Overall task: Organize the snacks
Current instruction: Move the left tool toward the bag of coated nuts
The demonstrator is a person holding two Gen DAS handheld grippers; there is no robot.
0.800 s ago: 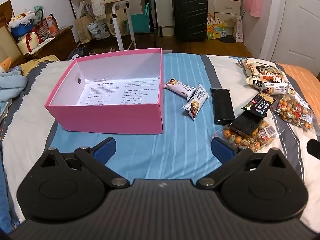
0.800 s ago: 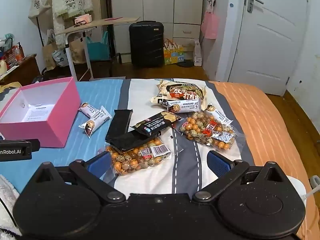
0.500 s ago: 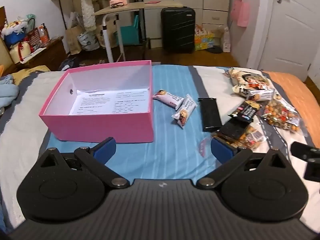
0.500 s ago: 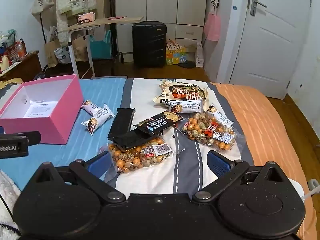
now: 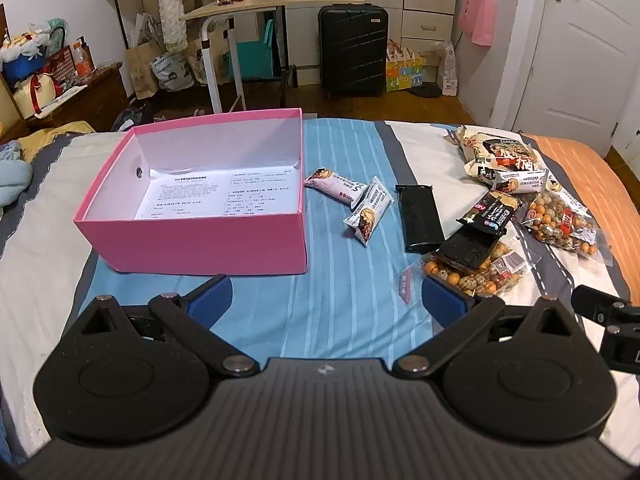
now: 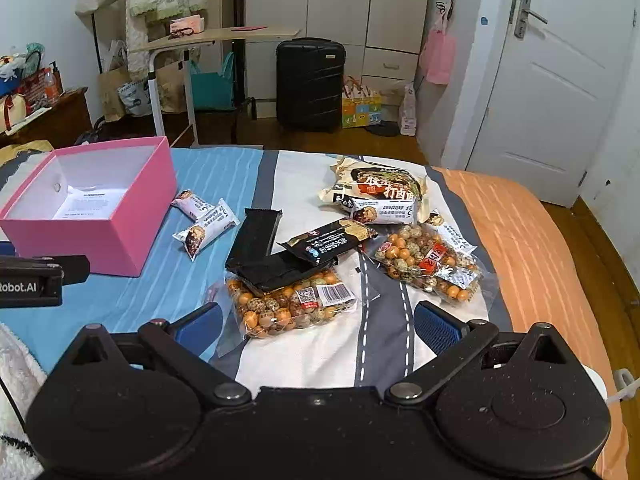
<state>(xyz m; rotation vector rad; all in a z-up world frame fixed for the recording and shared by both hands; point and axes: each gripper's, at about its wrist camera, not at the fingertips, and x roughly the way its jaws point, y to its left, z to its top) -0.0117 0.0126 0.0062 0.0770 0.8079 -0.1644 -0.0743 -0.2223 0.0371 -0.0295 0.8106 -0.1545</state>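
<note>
Left gripper [image 5: 326,300] and right gripper [image 6: 316,322] are held wide open, empty, above the bed [image 5: 344,304]; the pink box [image 5: 200,240] is seen left of the snack packets [image 6: 280,268].

Left tool [image 5: 326,300] and right tool [image 6: 316,322], jaws spread wide, angled downward.

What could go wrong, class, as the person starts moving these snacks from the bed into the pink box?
1. The black flat packet lies on top of the clear bag of speckled round snacks; lifting the bag first could tip the packet off.
2. The pink cardboard box sits on soft bedding, so a nudge from the left gripper may shift it.
3. The two small white snack bars touch; open fingers might catch both.
</note>
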